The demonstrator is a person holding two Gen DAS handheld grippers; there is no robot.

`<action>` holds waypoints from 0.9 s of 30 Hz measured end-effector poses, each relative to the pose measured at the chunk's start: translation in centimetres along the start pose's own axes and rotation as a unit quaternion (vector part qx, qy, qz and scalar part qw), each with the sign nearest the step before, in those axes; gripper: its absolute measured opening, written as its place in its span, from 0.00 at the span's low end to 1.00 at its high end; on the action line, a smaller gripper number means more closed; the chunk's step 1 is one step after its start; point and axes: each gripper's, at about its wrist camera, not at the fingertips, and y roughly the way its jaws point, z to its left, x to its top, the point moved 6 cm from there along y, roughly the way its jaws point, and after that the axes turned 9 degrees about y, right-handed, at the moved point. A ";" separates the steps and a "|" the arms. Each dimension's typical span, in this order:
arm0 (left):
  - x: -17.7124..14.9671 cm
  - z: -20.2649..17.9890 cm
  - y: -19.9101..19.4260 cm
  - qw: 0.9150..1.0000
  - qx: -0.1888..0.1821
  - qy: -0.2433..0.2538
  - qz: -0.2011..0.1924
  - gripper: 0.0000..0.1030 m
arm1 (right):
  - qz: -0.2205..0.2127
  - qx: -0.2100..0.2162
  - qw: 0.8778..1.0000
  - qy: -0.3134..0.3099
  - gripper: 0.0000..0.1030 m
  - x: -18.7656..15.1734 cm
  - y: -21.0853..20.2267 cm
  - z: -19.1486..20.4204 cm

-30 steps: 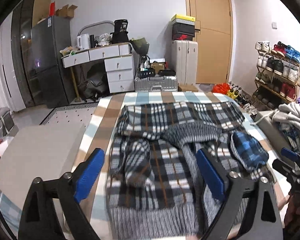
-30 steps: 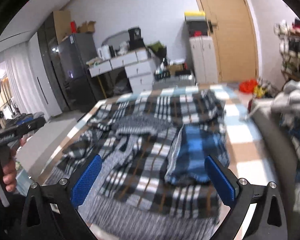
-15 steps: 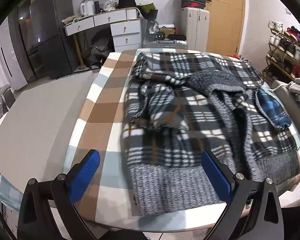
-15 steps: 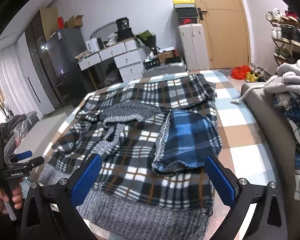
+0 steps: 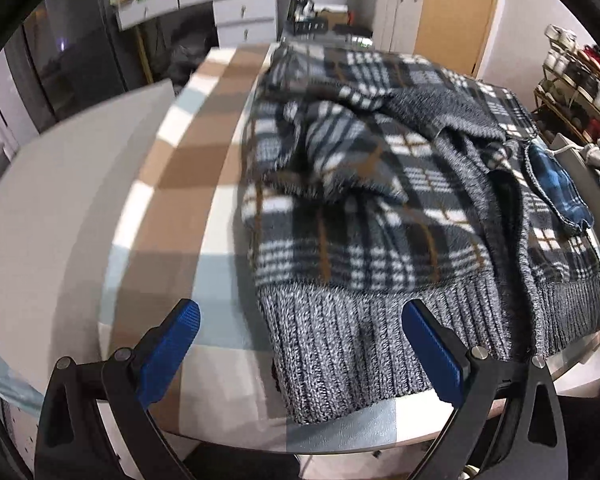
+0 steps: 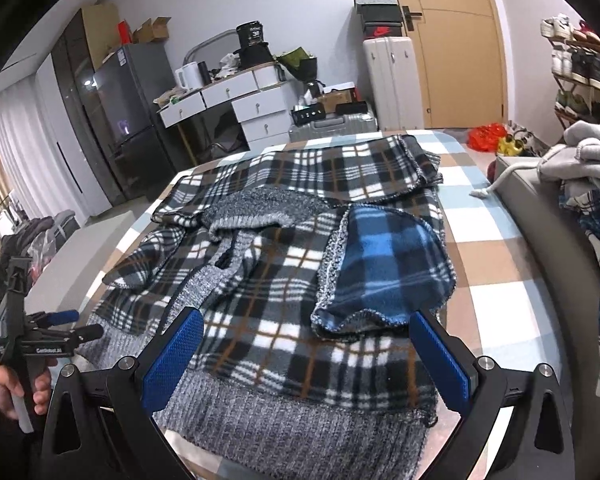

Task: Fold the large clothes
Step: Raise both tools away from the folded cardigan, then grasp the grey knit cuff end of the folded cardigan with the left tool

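A plaid fleece jacket (image 5: 380, 208) (image 6: 284, 280) with a grey knit hem lies rumpled on a checked table (image 5: 188, 168) (image 6: 492, 248). A blue plaid inner flap (image 6: 392, 264) (image 5: 556, 188) is turned up on its right side. My left gripper (image 5: 300, 352) hangs open just above the hem's near left corner, fingers on either side of the knit band. Over the hem's right part my right gripper (image 6: 306, 356) stands open too. The left gripper (image 6: 60, 328) also shows in the right wrist view, held by a hand (image 6: 4, 388) at the table's left edge.
A grey sofa arm (image 6: 540, 216) with a heap of clothes (image 6: 592, 168) lies right of the table. Behind stand a white drawer desk (image 6: 240, 104), a dark fridge (image 6: 132, 112), suitcases (image 6: 392, 80), a wooden door (image 6: 452, 40) and a shoe rack (image 6: 580, 64).
The left gripper has dropped and moved in toward the jacket's near left hem corner, tilting down. The right gripper has come slightly closer to the hem. The jacket lies as before.
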 end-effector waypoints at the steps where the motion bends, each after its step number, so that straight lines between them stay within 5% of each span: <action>1: 0.0 0.0 0.2 1.000 -0.007 -0.003 0.005 0.96 | 0.000 0.001 1.000 0.000 1.00 0.0 0.0 0.0; 6: -0.9 -0.8 0.8 0.996 -0.072 -0.032 0.043 0.96 | 0.007 0.014 1.000 0.009 1.00 0.1 -0.1 0.2; 13: -1.0 -0.7 0.3 0.989 -0.127 -0.057 0.042 0.92 | 0.004 0.028 1.000 0.013 1.00 0.2 -0.7 0.4; 15: -1.0 -0.8 -0.3 0.988 -0.142 -0.058 0.035 0.51 | 0.007 0.036 0.999 0.019 1.00 0.2 -0.7 0.4; 18: -1.2 -0.8 -0.5 0.987 -0.149 -0.057 0.034 0.14 | 0.014 0.051 0.998 0.027 1.00 0.1 -0.6 0.5; 23: -0.4 -0.1 -2.6 0.962 -0.255 -0.099 -0.013 0.10 | 0.019 0.059 0.998 0.011 1.00 -0.3 -0.7 1.3; 27: -0.7 0.8 -2.5 0.953 -0.272 -0.133 -0.008 0.15 | 0.021 0.069 0.997 0.000 1.00 -0.4 -0.9 2.0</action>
